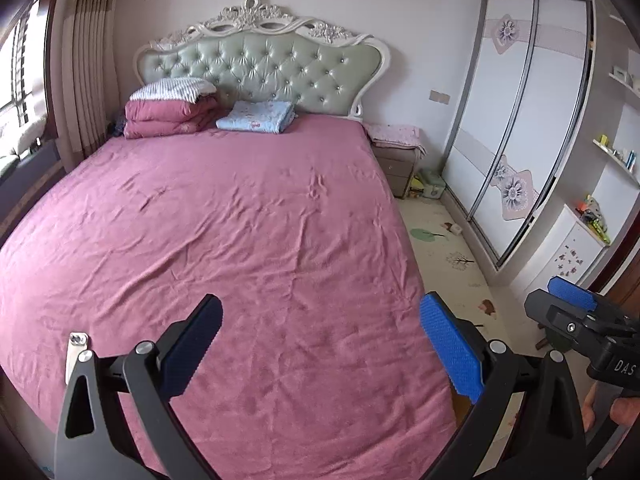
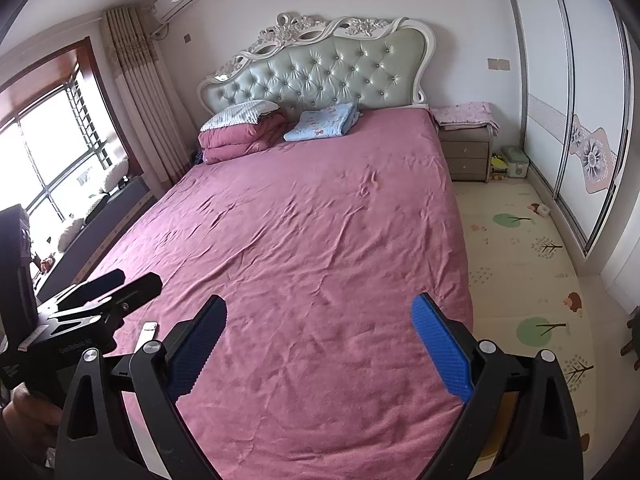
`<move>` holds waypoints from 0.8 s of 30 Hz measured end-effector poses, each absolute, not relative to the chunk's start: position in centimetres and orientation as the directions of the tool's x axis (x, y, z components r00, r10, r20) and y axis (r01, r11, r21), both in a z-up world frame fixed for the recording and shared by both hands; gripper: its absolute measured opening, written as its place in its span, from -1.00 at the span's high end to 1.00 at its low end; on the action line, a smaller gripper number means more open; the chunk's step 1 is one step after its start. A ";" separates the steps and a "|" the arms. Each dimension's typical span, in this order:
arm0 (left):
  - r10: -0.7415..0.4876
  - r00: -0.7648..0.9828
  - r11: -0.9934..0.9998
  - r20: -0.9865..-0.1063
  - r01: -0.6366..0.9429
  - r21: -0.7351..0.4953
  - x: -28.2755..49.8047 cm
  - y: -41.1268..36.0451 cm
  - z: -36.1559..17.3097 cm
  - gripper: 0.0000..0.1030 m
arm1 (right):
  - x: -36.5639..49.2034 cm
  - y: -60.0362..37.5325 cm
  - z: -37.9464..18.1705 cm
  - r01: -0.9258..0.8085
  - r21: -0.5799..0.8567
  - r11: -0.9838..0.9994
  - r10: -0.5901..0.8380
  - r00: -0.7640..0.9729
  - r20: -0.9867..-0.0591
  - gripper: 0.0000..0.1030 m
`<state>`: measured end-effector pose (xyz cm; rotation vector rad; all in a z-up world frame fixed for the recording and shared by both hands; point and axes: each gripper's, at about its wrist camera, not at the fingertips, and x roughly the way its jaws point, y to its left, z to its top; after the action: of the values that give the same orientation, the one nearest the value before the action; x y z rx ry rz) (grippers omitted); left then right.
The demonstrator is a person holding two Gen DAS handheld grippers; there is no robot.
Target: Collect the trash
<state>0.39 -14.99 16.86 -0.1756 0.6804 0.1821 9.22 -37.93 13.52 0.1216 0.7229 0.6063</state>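
- Left gripper point(image 1: 320, 344) and right gripper point(image 2: 320, 344) both gape wide, empty, above the bed point(image 1: 240, 220).
- Likeliest trash: a small white item point(image 1: 76, 352) just left of the left gripper.
- Pinching sheet alongside it seems the risk.

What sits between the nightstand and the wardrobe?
A pale green box on the floor, yellow toys beside it, between nightstand and wardrobe; clearest in the right wrist view.

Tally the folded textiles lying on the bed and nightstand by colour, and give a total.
Pink: 2, the folded quilt by the headboard and the floral cloth on the nightstand.
Blue: 1, the folded blanket.
White striped: 1, the pillow on top of the quilt.
Total: 4
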 end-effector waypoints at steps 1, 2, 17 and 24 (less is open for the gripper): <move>0.117 0.764 0.969 -0.635 -0.227 -0.095 0.4 -15.0 16.9 -0.92 | 9.3 -37.9 13.5 -0.479 0.307 0.822 0.560 0.585 -0.587 -0.75; 0.116 0.765 0.970 -0.633 -0.226 -0.095 0.4 -15.0 17.0 -0.92 | 9.3 -37.9 13.4 -0.481 0.306 0.822 0.560 0.584 -0.588 -0.75; 0.123 0.770 0.968 -0.626 -0.232 -0.095 0.6 -14.7 17.5 -0.92 | 9.1 -38.1 13.8 -0.485 0.301 0.821 0.561 0.587 -0.585 -0.75; 0.132 0.766 0.965 -0.629 -0.244 -0.094 0.8 -14.2 17.6 -0.92 | 9.2 -38.1 13.8 -0.488 0.302 0.819 0.563 0.585 -0.584 -0.75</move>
<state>0.83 -14.20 17.56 -0.1749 0.6682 0.2058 9.15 -38.13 13.76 0.1133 0.7203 0.6143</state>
